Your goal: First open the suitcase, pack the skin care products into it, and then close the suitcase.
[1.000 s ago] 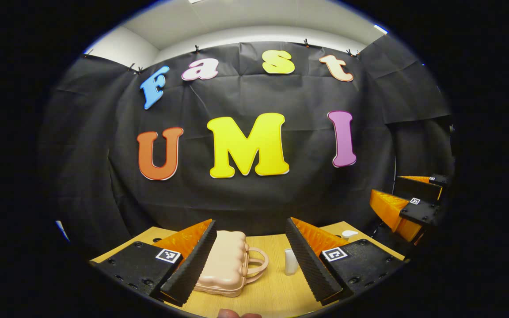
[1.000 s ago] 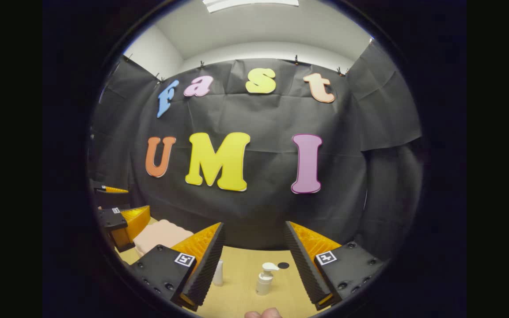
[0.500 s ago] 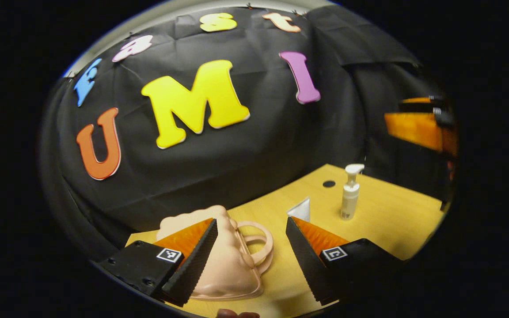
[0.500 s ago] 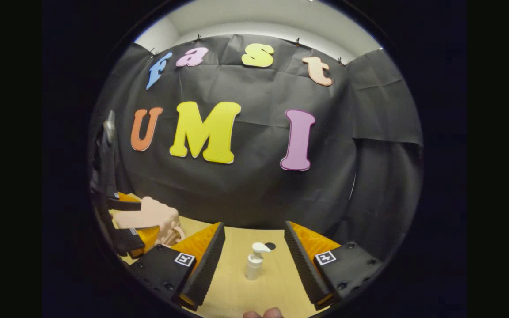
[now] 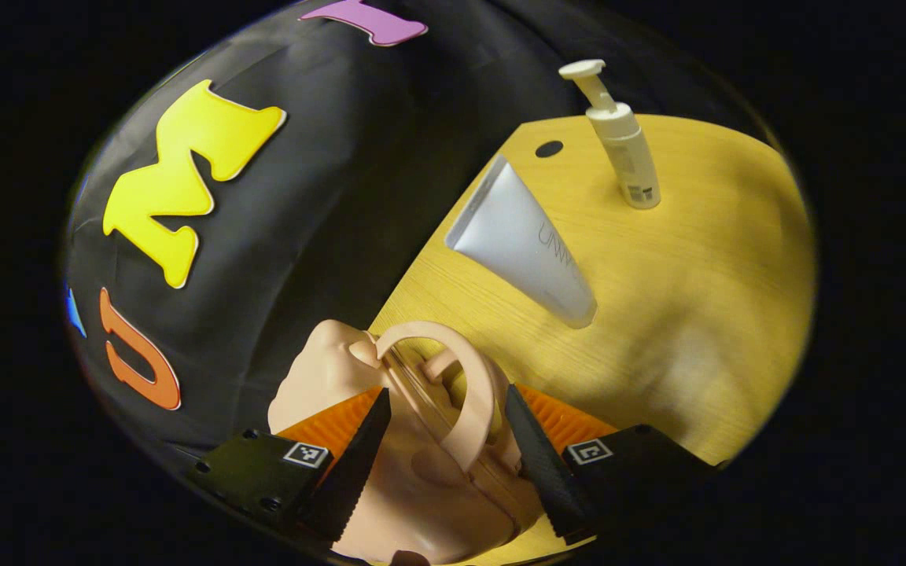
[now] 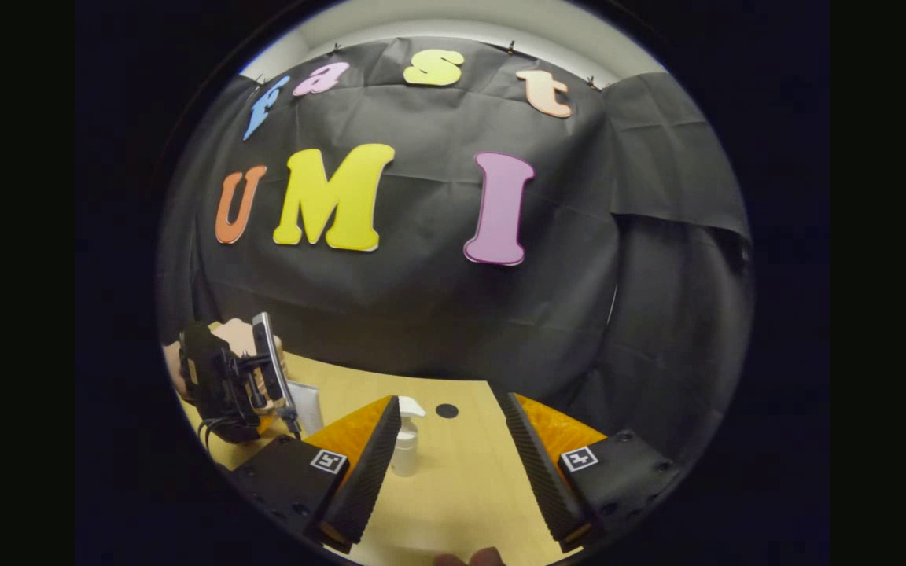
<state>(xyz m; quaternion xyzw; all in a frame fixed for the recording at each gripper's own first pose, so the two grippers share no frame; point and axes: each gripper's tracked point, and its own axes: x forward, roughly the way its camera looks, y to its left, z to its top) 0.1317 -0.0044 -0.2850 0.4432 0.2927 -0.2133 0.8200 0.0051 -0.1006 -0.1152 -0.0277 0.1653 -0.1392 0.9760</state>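
white tube (image 5: 528, 251), faint lettering, unreadable, pump bottle (image 5: 618, 141)

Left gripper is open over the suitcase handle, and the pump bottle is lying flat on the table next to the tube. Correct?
Not quite. In the left gripper view the pump bottle stands upright on the table, apart from the tube. The left gripper is indeed open, straddling the suitcase handle.

Both views are dim overall, with strong fisheye bending toward the edges. In the left gripper view the counter (image 5: 681, 259) glows warm yellow under overhead light, with soft shadow patches across it; the white tube (image 5: 528, 248) is sharp. In the right gripper view the ceiling strip is bright.
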